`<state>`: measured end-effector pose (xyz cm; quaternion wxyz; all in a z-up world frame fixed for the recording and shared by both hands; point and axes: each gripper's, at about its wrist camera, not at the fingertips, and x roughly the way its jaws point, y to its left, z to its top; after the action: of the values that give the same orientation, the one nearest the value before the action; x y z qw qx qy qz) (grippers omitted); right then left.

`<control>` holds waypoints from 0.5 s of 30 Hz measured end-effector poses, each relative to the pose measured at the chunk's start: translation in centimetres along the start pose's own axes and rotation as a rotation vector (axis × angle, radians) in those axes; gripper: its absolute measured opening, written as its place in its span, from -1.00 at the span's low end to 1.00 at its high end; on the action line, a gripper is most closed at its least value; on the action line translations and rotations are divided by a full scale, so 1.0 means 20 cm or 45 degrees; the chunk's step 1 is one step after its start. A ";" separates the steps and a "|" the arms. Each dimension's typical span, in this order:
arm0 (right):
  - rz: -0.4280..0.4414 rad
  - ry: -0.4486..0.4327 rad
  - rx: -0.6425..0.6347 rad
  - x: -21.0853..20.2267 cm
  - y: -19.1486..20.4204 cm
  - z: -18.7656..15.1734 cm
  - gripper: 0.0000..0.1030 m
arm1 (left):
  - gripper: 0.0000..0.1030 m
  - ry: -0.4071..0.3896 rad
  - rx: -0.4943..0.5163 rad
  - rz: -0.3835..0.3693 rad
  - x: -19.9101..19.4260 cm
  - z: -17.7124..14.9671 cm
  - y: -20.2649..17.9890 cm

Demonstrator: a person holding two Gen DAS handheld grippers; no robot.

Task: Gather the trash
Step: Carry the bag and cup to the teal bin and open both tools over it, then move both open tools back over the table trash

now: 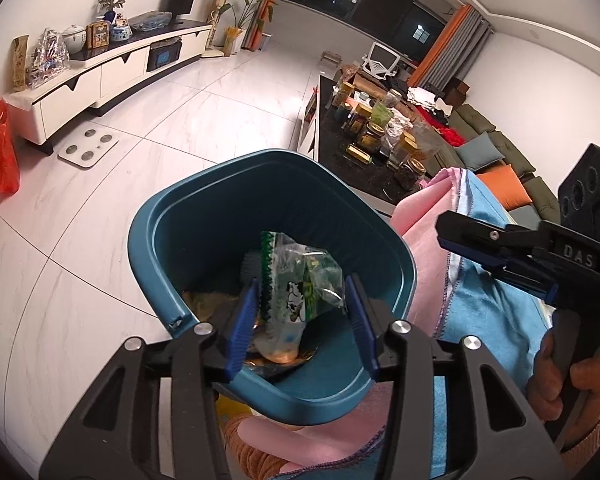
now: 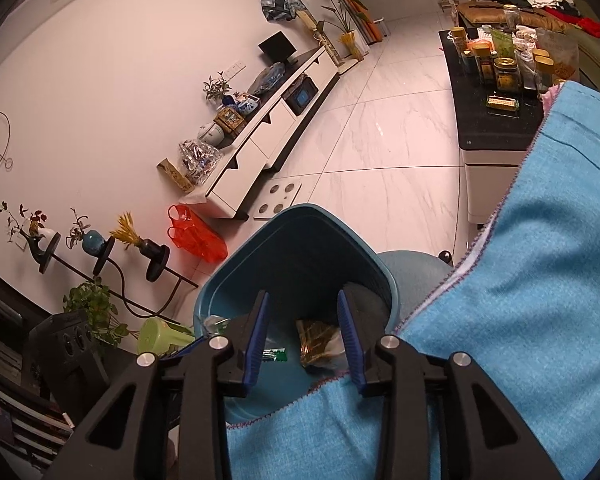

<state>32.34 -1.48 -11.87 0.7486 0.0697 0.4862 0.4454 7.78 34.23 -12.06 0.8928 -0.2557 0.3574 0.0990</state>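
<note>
Bin (image 1: 220, 216): one, teal | wrappers: clear-green (image 1: 300, 280), gold (image 2: 320, 340) | left gripper (image 1: 302, 316): parted, ungripped | right gripper (image 2: 304, 332): parted, empty

A home living room is shown: a low white TV cabinet (image 1: 112, 68) carrying vases and a small monitor (image 1: 183, 0), a green sofa (image 1: 496, 136) with cushions, a black coffee table (image 1: 356, 168) crowded with jars, curtained windows, and a glossy tiled floor (image 1: 220, 92).
</note>
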 end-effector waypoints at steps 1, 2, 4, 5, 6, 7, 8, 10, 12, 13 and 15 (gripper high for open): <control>0.001 0.000 0.000 -0.01 0.00 0.00 -0.35 | -0.10 0.004 0.003 -0.002 0.01 0.00 0.00; 0.001 -0.006 -0.005 -0.03 0.00 -0.01 -0.35 | -0.07 0.009 0.008 0.002 0.02 0.00 0.00; 0.003 -0.020 -0.014 -0.07 -0.01 -0.02 -0.33 | -0.04 0.013 0.018 0.009 0.03 0.00 -0.01; 0.008 -0.031 -0.017 -0.11 -0.01 -0.03 -0.31 | -0.04 0.014 0.024 0.017 0.04 0.00 -0.01; 0.010 -0.038 -0.019 -0.13 -0.01 -0.03 -0.29 | -0.04 0.015 0.026 0.018 0.04 0.00 -0.02; 0.013 -0.050 -0.024 -0.17 -0.01 -0.04 -0.26 | -0.04 0.013 0.027 0.013 0.03 -0.01 -0.03; 0.011 -0.060 -0.029 -0.19 -0.01 -0.04 -0.24 | -0.04 0.003 0.033 0.006 0.02 0.00 -0.04; 0.013 -0.083 -0.048 -0.27 -0.02 -0.07 -0.21 | -0.03 -0.026 0.064 0.003 -0.01 0.00 -0.09; 0.003 -0.112 -0.072 -0.35 -0.02 -0.09 -0.06 | 0.09 -0.068 0.114 -0.008 -0.06 0.00 -0.15; -0.003 -0.123 -0.087 -0.40 -0.03 -0.11 -0.03 | 0.12 -0.090 0.142 -0.009 -0.09 0.00 -0.19; -0.017 -0.143 -0.108 -0.47 -0.04 -0.12 -0.01 | 0.22 -0.130 0.206 -0.030 -0.15 -0.01 -0.28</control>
<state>29.60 -9.64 -7.31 0.7800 0.0596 0.4247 0.4558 7.47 29.31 -7.93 0.9288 -0.1814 0.3151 0.0721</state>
